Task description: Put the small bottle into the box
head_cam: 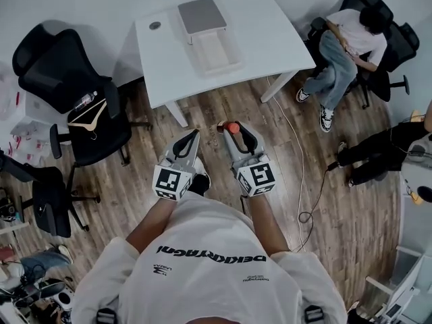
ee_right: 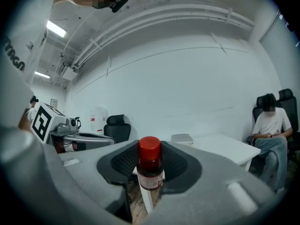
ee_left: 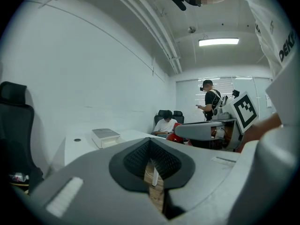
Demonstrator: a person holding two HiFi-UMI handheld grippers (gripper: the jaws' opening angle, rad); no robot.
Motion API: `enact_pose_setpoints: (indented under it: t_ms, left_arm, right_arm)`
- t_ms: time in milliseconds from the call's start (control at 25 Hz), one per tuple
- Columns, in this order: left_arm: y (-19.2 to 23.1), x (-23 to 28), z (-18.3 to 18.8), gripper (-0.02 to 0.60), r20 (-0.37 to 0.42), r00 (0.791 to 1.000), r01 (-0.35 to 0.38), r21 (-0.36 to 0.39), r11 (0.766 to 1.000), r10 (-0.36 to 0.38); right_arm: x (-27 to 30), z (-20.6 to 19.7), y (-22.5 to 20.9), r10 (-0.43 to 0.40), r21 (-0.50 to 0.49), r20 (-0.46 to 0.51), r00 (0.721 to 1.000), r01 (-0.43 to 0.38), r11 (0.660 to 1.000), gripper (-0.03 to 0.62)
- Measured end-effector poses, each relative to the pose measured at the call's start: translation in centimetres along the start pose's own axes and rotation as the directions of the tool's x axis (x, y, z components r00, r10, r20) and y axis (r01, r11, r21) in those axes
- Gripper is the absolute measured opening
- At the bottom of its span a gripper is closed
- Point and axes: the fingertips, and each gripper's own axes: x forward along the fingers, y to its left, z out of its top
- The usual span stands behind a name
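A small dark bottle (ee_right: 150,165) with a red cap (head_cam: 231,127) stands upright between the pads of my right gripper (ee_right: 150,173), which is shut on it. In the head view the right gripper (head_cam: 233,131) hangs over the wooden floor, short of the white table (head_cam: 270,32). The white box (head_cam: 210,49) lies open on that table, its grey lid (head_cam: 201,15) folded back. It also shows far off as the box (ee_right: 182,138) in the right gripper view and the box (ee_left: 105,136) in the left gripper view. Beside the right one, my left gripper (head_cam: 191,139) is shut and holds nothing (ee_left: 152,168).
Black office chairs (head_cam: 74,79) stand at the left, one with a wooden hanger on its seat. A person (head_cam: 344,39) sits in a chair right of the table, and another person (head_cam: 378,150) is at the right edge. A white cable (head_cam: 297,160) trails over the floor.
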Motion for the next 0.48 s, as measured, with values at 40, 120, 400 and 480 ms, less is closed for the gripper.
enact_pose_setpoints:
  t_ms: [40,120,400,480]
  left_arm:
    - [0.5,0.4,0.1,0.005,-0.001,1.000,0.001,-0.002,1.000,-0.001]
    - [1.6,1.1,0.4,0.005,-0.006,1.000,0.001,-0.008,1.000,-0.001]
    - [5.0,3.7,1.6,0.005,-0.015,1.000,0.008,-0.028,1.000,-0.008]
    - [5.8,4.5,2.0,0.005,-0.015,1.000,0.012,-0.033,0.999,-0.012]
  right_arm:
    - [0.6,0.1,-0.3,-0.003,-0.001,-0.003,1.000,0.003,1.000,0.137]
    - [1.8,0.4,-0.8,-0.008,-0.001,-0.010,1.000,0.008,1.000,0.137]
    - [5.6,1.7,-2.6,-0.028,0.006,-0.036,0.999,0.028,1.000,0.138]
    - [6.6,2.2,-3.1,-0.034,0.002,-0.039,0.999,0.034,0.999,0.137]
